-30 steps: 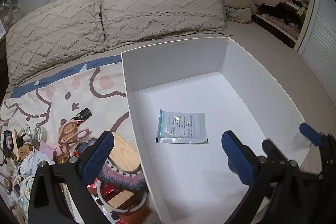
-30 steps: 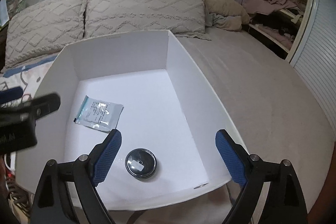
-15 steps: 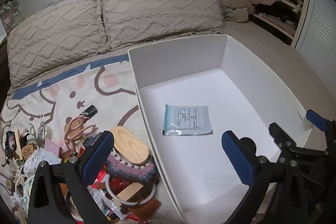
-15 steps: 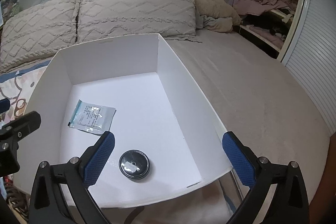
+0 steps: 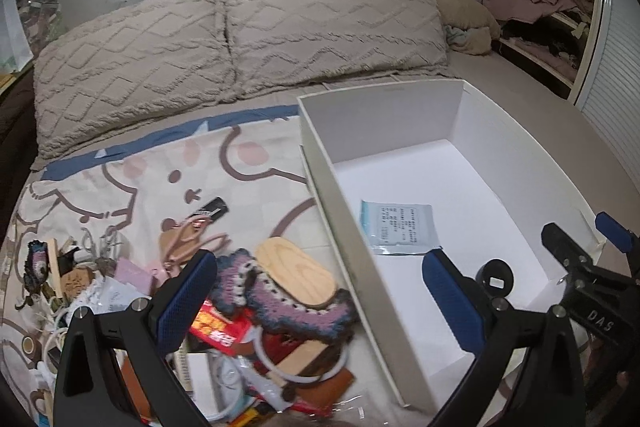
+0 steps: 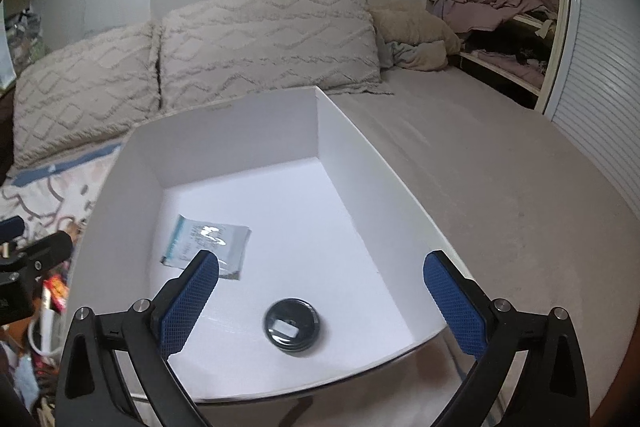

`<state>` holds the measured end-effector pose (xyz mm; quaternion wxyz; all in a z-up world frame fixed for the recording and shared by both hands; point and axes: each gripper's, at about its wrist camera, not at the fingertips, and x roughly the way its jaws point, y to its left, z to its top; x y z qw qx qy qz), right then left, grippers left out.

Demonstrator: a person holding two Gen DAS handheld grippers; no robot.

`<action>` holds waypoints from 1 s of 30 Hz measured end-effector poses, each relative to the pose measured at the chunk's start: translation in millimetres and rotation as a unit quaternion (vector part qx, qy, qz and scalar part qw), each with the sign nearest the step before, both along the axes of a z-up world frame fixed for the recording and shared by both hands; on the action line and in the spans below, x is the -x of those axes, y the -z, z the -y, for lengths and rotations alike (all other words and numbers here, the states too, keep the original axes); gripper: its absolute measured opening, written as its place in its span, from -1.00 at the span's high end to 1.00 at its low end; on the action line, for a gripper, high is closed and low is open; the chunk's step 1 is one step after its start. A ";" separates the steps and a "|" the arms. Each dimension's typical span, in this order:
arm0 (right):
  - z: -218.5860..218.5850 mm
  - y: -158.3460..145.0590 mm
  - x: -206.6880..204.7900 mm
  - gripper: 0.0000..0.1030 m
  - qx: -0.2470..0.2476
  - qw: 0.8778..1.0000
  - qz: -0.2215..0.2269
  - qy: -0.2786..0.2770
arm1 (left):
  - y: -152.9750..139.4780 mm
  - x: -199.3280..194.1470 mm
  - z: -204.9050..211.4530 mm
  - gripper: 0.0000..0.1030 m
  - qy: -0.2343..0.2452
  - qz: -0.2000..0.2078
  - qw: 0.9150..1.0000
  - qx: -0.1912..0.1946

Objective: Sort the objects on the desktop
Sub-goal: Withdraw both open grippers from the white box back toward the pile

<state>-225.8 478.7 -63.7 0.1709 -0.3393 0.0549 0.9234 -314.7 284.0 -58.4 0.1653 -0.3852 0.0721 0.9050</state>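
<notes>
Two tools hang released and empty: the left tool [image 5: 320, 299] straddles the box wall [image 5: 340, 211], nearer the clutter pile [image 5: 256, 311] lying lower-left; the right tool [image 6: 320, 303] hovers over the box's round tin [image 6: 291, 327].

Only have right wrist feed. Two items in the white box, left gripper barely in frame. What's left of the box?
Observer: A cluttered pile on the cartoon blanket, beside the white box.
Operator: Left gripper state?
Observer: The left gripper is open, empty, straddling the box's left wall.
Operator: Anything graspable near it?
Observer: A wooden oval piece and a purple crochet piece lie between its fingers.
</notes>
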 end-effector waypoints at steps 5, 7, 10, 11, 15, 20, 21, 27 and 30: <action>12.1 -5.2 -1.0 -0.98 0.005 1.000 -0.013 -0.015 | -5.8 -5.4 22.0 -1.00 -0.009 -0.018 1.000 0.002; 18.6 -6.3 -1.1 -0.98 0.007 1.000 -0.018 -0.022 | -7.8 -8.2 31.6 -1.00 -0.018 -0.027 0.999 0.006; 29.1 -6.4 -1.0 -0.98 0.012 0.999 -0.022 -0.036 | -12.0 -12.8 46.1 -1.00 -0.032 -0.037 0.999 0.009; 33.0 -6.2 -0.9 -0.98 0.014 0.999 -0.023 -0.041 | -13.8 -14.5 51.7 -1.00 -0.035 -0.038 0.999 0.006; 51.9 -5.9 -1.1 -0.98 0.008 0.998 -0.021 -0.060 | -22.8 -21.7 71.3 -1.00 -0.043 -0.046 0.998 -0.007; 80.0 -12.2 -0.6 -0.98 -0.012 0.996 -0.026 -0.086 | -30.6 -29.6 86.9 -1.00 -0.046 -0.057 0.997 -0.006; 87.6 -14.2 -0.5 -0.98 -0.014 0.995 -0.028 -0.095 | -31.6 -31.2 89.9 -1.00 -0.047 -0.058 0.997 -0.006; 115.8 -19.2 -0.6 -0.98 -0.005 0.989 -0.038 -0.144 | -37.4 -40.0 117.0 -1.00 -0.059 -0.068 0.996 -0.011; 125.2 -18.5 0.7 -0.98 0.002 0.987 -0.039 -0.158 | -40.0 -42.6 133.4 -1.00 -0.068 -0.071 0.995 -0.018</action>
